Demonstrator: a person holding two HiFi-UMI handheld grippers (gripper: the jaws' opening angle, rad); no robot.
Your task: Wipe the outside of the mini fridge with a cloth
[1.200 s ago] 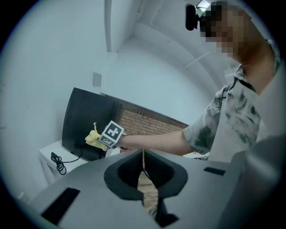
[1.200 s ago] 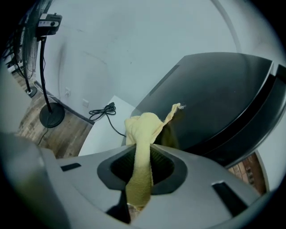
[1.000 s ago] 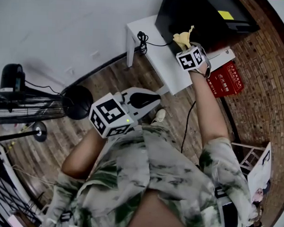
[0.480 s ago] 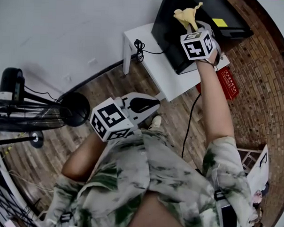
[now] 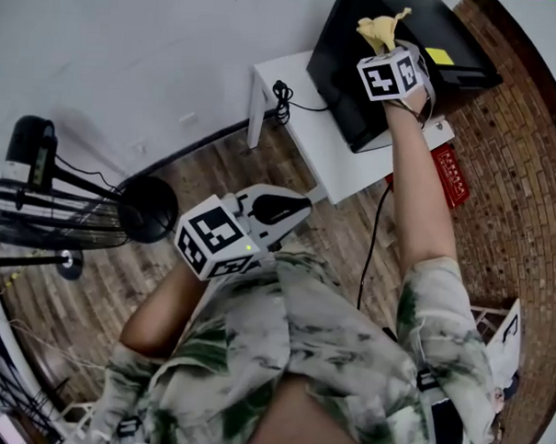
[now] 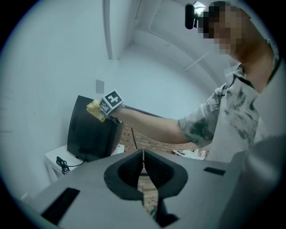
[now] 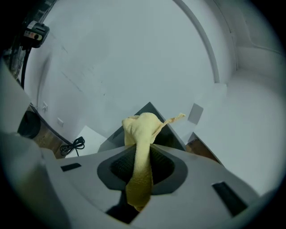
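Note:
The black mini fridge (image 5: 358,73) stands on a small white table (image 5: 306,107) against the wall. My right gripper (image 5: 385,39) is held out over the fridge's top, shut on a yellow cloth (image 5: 378,29) that bunches out past its tips. In the right gripper view the cloth (image 7: 142,147) runs between the jaws, with the fridge's top corner (image 7: 149,109) just behind it. My left gripper (image 5: 292,206) hangs low near my body, shut with nothing in it. The left gripper view shows the fridge (image 6: 91,134), the right gripper and the cloth (image 6: 94,109) from the side.
A black power cord (image 5: 282,86) lies coiled on the table beside the fridge. A red box (image 5: 446,169) lies on the brick-pattern floor to the right. A standing fan (image 5: 39,206) is at the left, and a white chair (image 5: 499,327) at the lower right.
My right gripper with the cloth has risen from the fridge's front near the table to up over its top. The left gripper has stayed in place.

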